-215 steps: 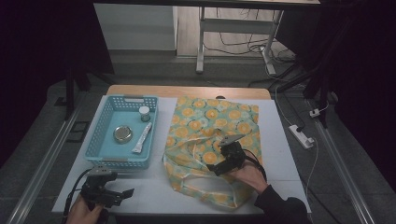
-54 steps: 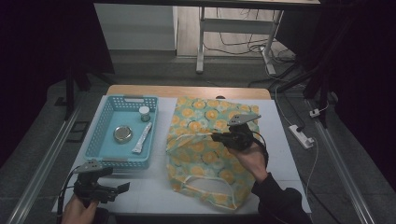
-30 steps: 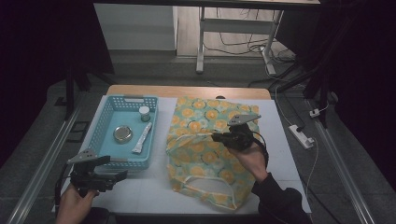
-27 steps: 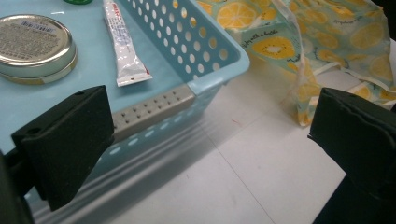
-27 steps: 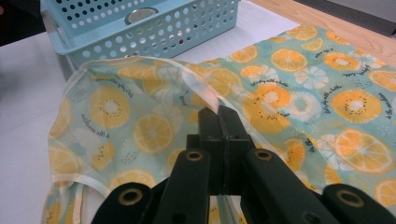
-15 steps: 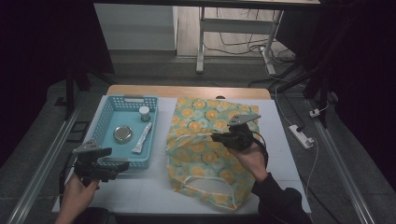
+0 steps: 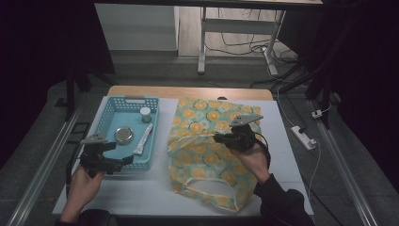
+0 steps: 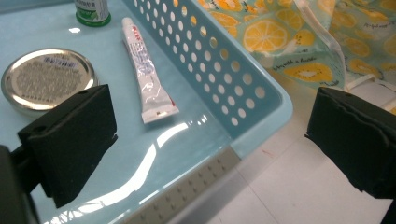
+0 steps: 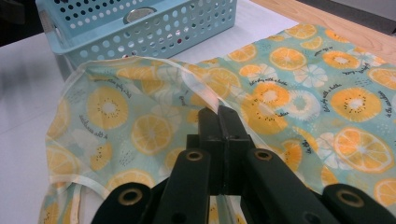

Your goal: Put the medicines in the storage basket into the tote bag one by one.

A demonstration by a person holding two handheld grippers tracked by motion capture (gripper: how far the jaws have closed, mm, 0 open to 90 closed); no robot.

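A bag point(image 7: 207, 155) printed with orange slices lies flat on the white table. My right gripper point(image 7: 218, 138) is shut on the upper layer of its mouth and holds that edge lifted; in the right gripper view the jaws point(image 9: 221, 116) pinch the pale rim of the bag point(image 9: 140, 121). My left gripper point(image 7: 123, 161) stands open at the near right corner of the blue basket point(image 7: 107, 117). In the left gripper view the gripper point(image 8: 210, 140) straddles the basket's corner point(image 8: 261, 98), one pad point(image 8: 70, 140) over the inside, the other over the table.
In the basket lie a round metal tin point(image 7: 123, 135), a white tube point(image 7: 143, 138) and a small capped bottle point(image 7: 146, 114). A power strip point(image 7: 305, 137) lies at the table's right edge. Bare white tabletop point(image 7: 141, 188) runs along the near side.
My left gripper has moved away from the near edge up to the basket's near corner, still open. The right gripper and the lifted bag edge have kept still.
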